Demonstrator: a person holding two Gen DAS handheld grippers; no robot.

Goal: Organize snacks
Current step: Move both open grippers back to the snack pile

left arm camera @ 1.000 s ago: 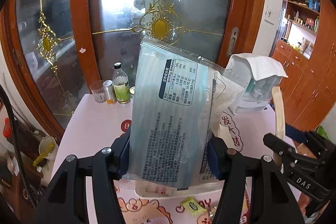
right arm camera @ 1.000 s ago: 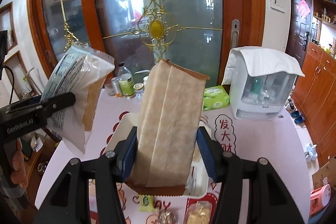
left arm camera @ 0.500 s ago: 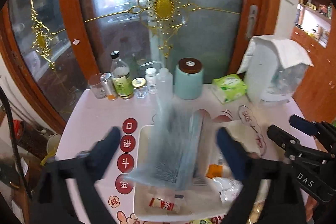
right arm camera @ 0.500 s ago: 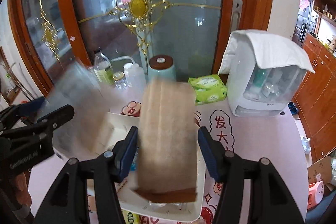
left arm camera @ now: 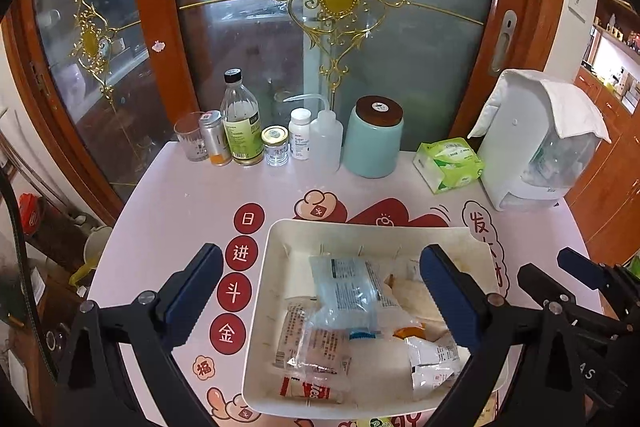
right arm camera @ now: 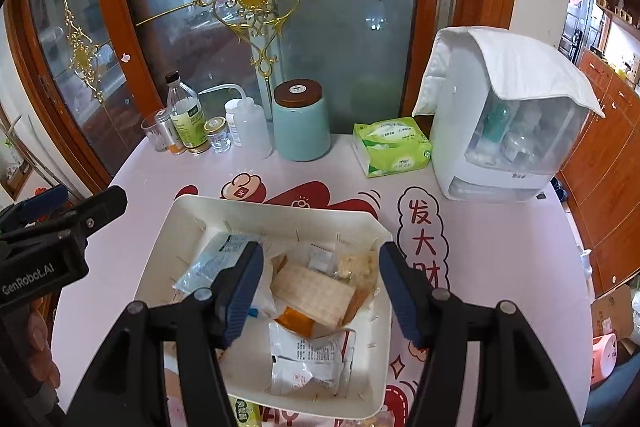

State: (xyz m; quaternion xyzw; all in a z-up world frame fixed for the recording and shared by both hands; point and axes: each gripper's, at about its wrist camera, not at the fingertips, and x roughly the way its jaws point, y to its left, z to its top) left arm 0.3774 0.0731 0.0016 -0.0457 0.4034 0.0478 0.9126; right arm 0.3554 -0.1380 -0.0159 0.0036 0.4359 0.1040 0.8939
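Snacks all sit in the white rectangular plastic tray on the bench. Both left gripper and right gripper hang wide, empty; the tan flat cracker packet lies right below the right one.

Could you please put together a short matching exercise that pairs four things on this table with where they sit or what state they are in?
Things:
1. brown paper packet
2. teal jar
3. green tissue pack
4. left gripper

Places or states:
A. on the table between the teal jar and the white dispenser
B. open, holding nothing, above the white tray
C. lying in the white tray among other snack packets
D. at the back of the table, with a brown lid

Pairs: 1-C, 2-D, 3-A, 4-B
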